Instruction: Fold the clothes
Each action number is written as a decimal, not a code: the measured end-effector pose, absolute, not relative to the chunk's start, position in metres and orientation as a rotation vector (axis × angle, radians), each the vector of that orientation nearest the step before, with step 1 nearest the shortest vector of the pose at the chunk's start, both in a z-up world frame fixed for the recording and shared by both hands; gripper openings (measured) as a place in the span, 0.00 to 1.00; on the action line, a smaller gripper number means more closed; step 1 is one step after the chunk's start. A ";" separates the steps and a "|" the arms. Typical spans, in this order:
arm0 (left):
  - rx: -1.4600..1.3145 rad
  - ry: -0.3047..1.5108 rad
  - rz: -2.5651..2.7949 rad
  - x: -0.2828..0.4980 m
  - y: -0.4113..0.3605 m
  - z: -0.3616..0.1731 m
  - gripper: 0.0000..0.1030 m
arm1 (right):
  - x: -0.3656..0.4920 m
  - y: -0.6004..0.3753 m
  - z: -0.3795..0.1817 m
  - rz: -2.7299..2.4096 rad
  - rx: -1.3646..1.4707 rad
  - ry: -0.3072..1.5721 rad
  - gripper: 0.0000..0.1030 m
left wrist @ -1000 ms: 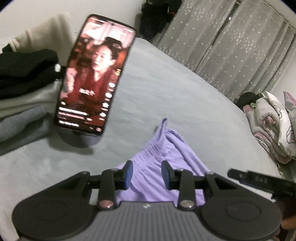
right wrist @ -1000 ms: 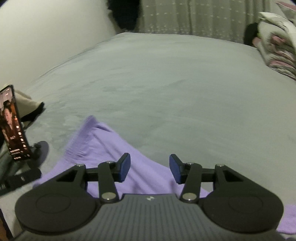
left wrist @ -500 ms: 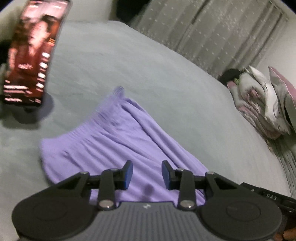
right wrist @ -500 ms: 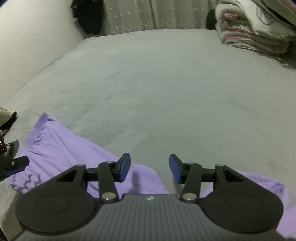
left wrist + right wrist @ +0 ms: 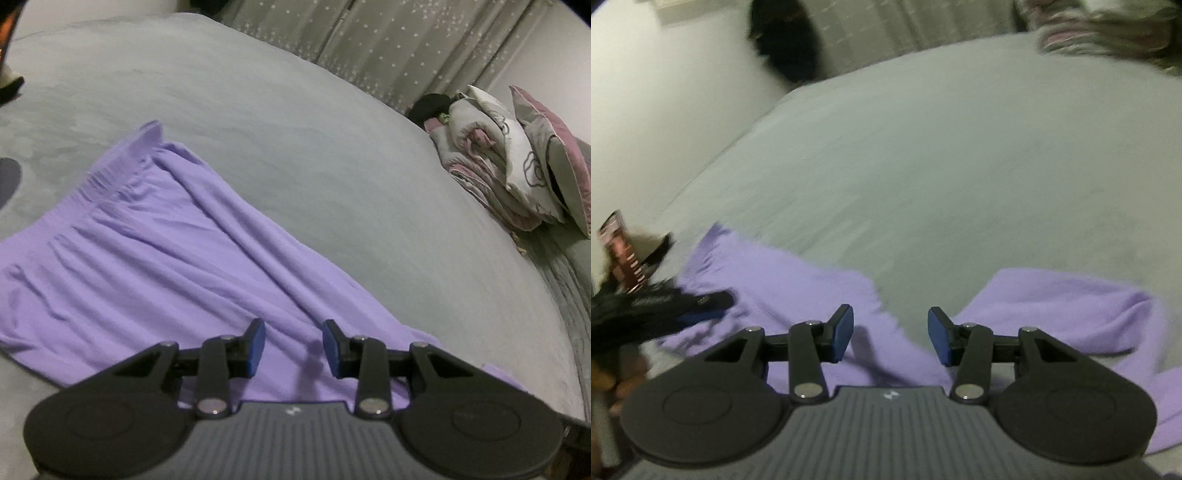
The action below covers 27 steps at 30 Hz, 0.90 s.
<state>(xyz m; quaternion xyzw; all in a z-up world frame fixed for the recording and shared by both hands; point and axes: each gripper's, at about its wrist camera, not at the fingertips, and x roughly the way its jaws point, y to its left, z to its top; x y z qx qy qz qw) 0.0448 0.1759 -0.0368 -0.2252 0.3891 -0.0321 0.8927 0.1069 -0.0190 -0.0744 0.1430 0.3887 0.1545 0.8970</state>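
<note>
Both the left gripper (image 5: 289,343) and right gripper (image 5: 890,334) hover, jaws apart and seemingly empty, over purple trousers (image 5: 147,258).

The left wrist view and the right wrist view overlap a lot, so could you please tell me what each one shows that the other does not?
Only the left wrist view shows the purple garment's gathered waistband and sharp, patterned pillows. Only the right wrist view shows the phone, the other gripper, the left one, and a gap of bare bed between two parts of the garment. Both show the purple garment spread on the grey bed, the curtains, and open grippers; the right gripper holds nothing.
</note>
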 end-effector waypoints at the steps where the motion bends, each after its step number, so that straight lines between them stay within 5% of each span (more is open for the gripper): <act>1: -0.468 0.806 -0.067 0.046 0.174 -0.037 0.34 | 0.108 -0.016 -0.075 0.349 0.289 0.816 0.47; 3: -0.470 0.802 -0.068 0.047 0.171 -0.038 0.34 | 0.108 -0.009 -0.076 0.381 0.244 0.816 0.42; 4: -0.470 0.800 -0.068 0.048 0.170 -0.038 0.34 | 0.108 -0.006 -0.076 0.393 0.218 0.813 0.34; 5: -0.475 0.799 -0.069 0.049 0.169 -0.038 0.34 | 0.108 -0.002 -0.076 0.392 0.181 0.817 0.16; 7: -0.490 0.797 -0.072 0.051 0.169 -0.039 0.34 | 0.108 0.005 -0.078 0.389 0.108 0.823 0.07; 27: -0.616 0.829 -0.106 0.066 0.164 -0.043 0.34 | 0.200 0.013 -0.052 0.122 -0.116 0.700 0.04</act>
